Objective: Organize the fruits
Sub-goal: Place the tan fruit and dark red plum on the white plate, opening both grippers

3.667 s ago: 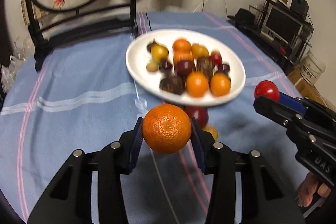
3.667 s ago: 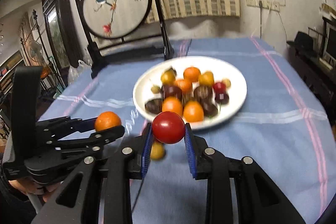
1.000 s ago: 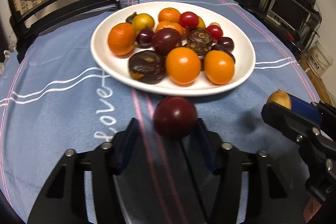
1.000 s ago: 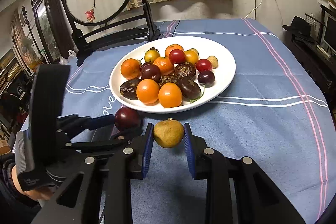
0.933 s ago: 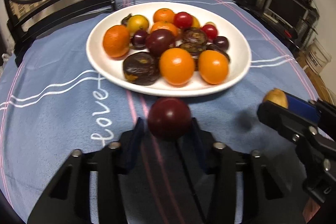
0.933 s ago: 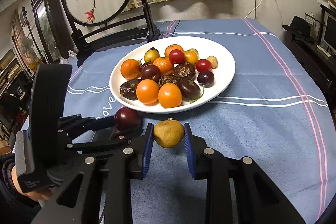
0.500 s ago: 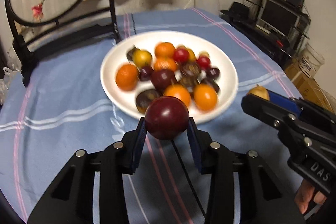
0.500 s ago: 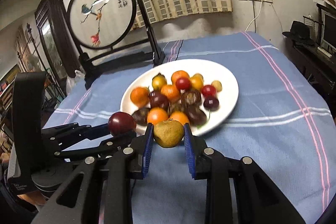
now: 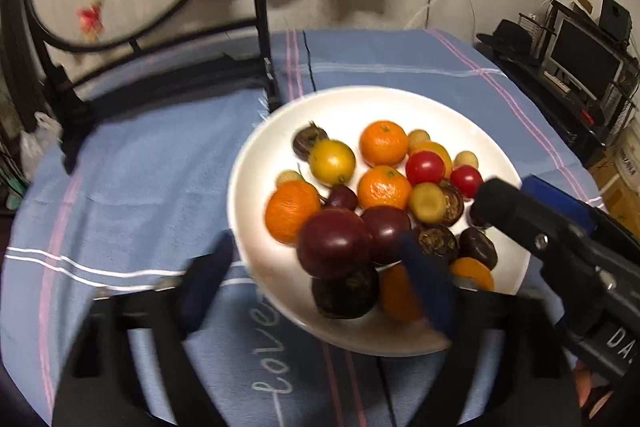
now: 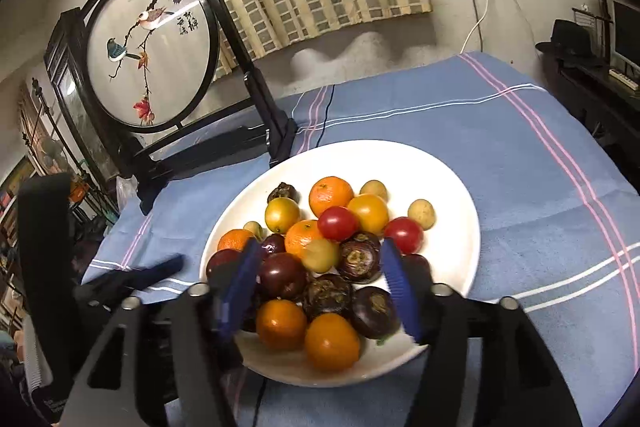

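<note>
The left gripper has its jaws opening, spread wide over the near edge of the plate. A dark red plum sits between them, touching neither finger (it looks blurry, just above the other fruit). The right gripper has its jaws opening too. A small yellow fruit is between its blue pads but they do not press on it. It sits on top of the pile. The white plate lies on a blue cloth and is full of oranges, red tomatoes and dark fruits. Behind the plate stands a round bird picture in a black frame.
</note>
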Available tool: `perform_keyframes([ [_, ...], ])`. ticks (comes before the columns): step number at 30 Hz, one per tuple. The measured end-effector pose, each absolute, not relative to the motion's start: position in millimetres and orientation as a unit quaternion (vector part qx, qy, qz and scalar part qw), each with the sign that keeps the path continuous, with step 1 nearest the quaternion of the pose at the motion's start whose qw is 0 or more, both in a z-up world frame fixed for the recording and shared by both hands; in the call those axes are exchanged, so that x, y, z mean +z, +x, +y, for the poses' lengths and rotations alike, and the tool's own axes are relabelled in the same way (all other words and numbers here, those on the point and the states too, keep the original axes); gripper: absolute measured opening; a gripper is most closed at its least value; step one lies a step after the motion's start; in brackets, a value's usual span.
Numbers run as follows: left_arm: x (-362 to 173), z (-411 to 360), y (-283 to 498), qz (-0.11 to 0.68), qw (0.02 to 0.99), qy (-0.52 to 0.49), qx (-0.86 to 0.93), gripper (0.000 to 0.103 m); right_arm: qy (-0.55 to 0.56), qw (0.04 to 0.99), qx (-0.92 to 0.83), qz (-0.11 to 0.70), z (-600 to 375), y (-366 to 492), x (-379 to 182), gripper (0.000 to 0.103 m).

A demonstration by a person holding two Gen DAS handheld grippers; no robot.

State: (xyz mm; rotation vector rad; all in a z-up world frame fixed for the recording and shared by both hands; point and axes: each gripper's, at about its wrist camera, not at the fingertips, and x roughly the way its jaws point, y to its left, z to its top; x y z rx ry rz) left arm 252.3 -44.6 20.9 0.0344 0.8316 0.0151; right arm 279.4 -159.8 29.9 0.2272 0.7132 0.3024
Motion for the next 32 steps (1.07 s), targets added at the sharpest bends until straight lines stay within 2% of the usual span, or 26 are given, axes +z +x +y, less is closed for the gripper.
perform_keyframes([
  [4,24,-48,241,0.407,0.913,0.019,-0.010,0.092,0.103,0.918,0.137,0.358,-165,272,27,0.085],
  [10,21,-48,216,0.408,0.913,0.008,-0.009,0.098,0.070,0.927,0.109,0.352,-174,247,29,0.098],
  [22,15,-47,163,0.420,0.907,0.006,-0.028,0.098,0.058,0.937,0.099,0.330,-185,181,25,0.099],
  [32,9,-36,122,0.427,0.904,0.004,-0.008,0.098,0.075,0.924,0.107,0.359,-177,154,12,0.099],
])
